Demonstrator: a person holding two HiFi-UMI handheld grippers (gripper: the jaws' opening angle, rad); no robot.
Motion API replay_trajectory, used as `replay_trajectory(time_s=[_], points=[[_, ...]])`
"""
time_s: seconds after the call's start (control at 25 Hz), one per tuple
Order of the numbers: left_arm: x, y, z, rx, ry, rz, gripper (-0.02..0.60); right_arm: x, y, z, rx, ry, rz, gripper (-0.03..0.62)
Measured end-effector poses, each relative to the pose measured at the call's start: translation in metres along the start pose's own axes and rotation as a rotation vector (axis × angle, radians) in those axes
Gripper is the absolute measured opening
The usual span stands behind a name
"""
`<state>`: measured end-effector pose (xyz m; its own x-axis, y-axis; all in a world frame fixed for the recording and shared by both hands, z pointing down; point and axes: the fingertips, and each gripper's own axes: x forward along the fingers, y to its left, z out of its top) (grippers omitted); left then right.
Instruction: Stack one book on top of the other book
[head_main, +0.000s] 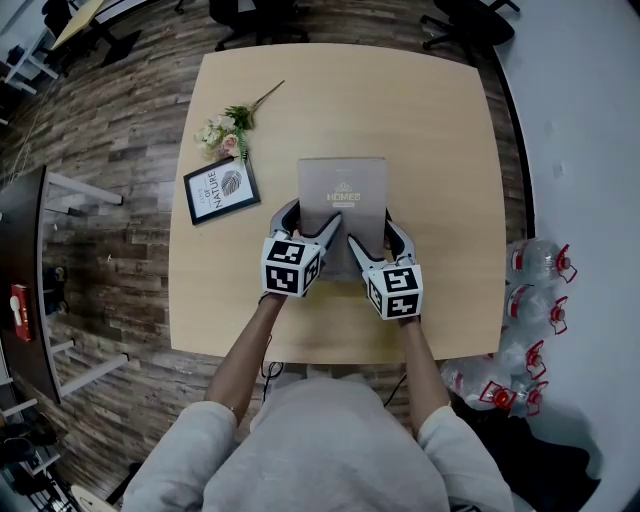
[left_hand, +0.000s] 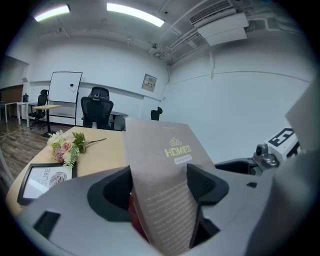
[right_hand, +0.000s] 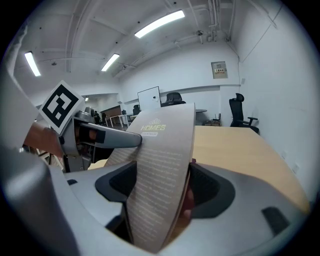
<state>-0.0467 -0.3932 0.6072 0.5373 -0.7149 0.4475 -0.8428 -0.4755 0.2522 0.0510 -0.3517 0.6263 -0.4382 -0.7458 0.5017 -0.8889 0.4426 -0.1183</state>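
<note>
Frame: a black rectangular picture frame (head_main: 220, 190) holds a white print of a leaf. It lies flat on the left part of the table.
Bottles: at least four clear plastic water bottles (head_main: 538, 262) with red handles stand on the floor to the right of the table. I cannot tell what is in them.
Book: one grey-brown book (head_main: 342, 180) with pale HOMES lettering is over the middle of the table, its near end between both grippers. Both gripper views show a dark red edge under its cover. I cannot tell whether that is a second book.
Left gripper (head_main: 314, 212): jaws wide apart, pads pressed on the book's near left corner.
Right gripper (head_main: 370, 228): jaws wide apart, pads pressed on the near right corner.
Flowers: one sprig of pink and cream flowers (head_main: 228, 132) lies just beyond the frame.
Surface: a light wooden square table (head_main: 430, 130) with rounded corners.
Room: wood-plank floor (head_main: 120, 130), black office chairs (left_hand: 97, 107), one whiteboard (left_hand: 66, 87), white walls and ceiling strip lights (left_hand: 135, 14).
</note>
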Motion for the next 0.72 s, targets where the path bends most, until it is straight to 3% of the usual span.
replay_trajectory(time_s=[0.72], points=[[0.029, 0.016, -0.025, -0.009, 0.076, -0.003, 0.342, 0.025, -0.008, -0.021, 0.051, 0.084, 0.019, 0.337]])
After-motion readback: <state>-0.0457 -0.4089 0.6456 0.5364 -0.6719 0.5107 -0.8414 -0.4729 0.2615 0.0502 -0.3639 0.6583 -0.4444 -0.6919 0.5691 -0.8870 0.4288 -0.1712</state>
